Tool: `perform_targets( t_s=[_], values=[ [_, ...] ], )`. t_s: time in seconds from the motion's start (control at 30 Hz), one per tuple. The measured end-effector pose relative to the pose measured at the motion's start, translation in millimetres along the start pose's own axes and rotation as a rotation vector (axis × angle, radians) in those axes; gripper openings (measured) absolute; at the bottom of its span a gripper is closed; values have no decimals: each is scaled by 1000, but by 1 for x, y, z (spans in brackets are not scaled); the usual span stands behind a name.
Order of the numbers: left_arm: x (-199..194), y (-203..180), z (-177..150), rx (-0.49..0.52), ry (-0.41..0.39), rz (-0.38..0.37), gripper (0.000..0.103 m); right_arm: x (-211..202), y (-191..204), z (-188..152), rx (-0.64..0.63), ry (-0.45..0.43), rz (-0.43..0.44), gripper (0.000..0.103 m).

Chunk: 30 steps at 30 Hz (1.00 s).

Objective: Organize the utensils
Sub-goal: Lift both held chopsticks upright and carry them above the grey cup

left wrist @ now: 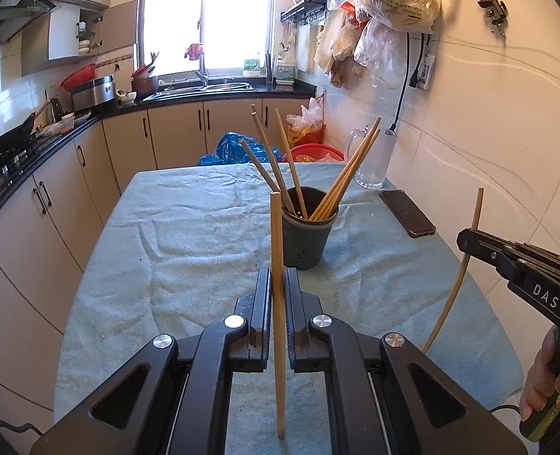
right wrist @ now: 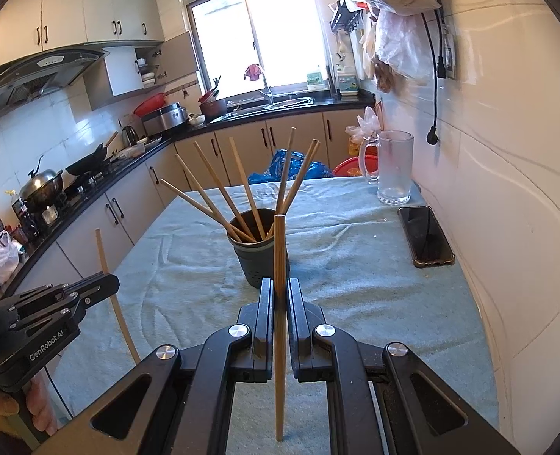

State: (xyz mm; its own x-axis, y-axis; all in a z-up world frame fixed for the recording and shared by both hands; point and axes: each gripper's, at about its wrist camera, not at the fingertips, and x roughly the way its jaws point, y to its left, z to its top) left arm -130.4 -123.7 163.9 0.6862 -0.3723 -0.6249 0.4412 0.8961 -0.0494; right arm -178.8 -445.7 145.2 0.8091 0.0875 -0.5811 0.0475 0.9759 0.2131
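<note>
Before the dark cup on the toweled kitchen table, left gripper and right gripper each clamp one chopstick; phone lies beside it.

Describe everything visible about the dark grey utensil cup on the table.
The dark grey, round plastic-looking utensil cup stands upright on the light blue towel-like cloth covering the table. It tapers slightly toward its base, has a rim band near the top and small drain holes low on its wall. Seven light wooden chopsticks stand in it, fanned left and right, their tips resting inside. Nothing else touches it.
</note>
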Motion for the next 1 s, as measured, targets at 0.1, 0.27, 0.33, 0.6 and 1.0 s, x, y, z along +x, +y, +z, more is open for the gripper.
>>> perform_targets(
  t_s=[0.1,0.27,0.33,0.6,1.0],
  values=[
    [1,1,3,12,-6,-3,6,2,3,3,-6,1,-3,7],
    [2,1,8,40,-6,-20,6,6,9,9,-3,-4,-1,7],
    [2,1,10,50,-6,-23,6,8,10,11,-4,-5,3,7],
    [4,0,20,86,-17,-20,6,15,17,20,-10,-9,17,7],
    [7,-6,33,103,-16,-47,6,11,14,32,-16,-33,16,7]
  ],
)
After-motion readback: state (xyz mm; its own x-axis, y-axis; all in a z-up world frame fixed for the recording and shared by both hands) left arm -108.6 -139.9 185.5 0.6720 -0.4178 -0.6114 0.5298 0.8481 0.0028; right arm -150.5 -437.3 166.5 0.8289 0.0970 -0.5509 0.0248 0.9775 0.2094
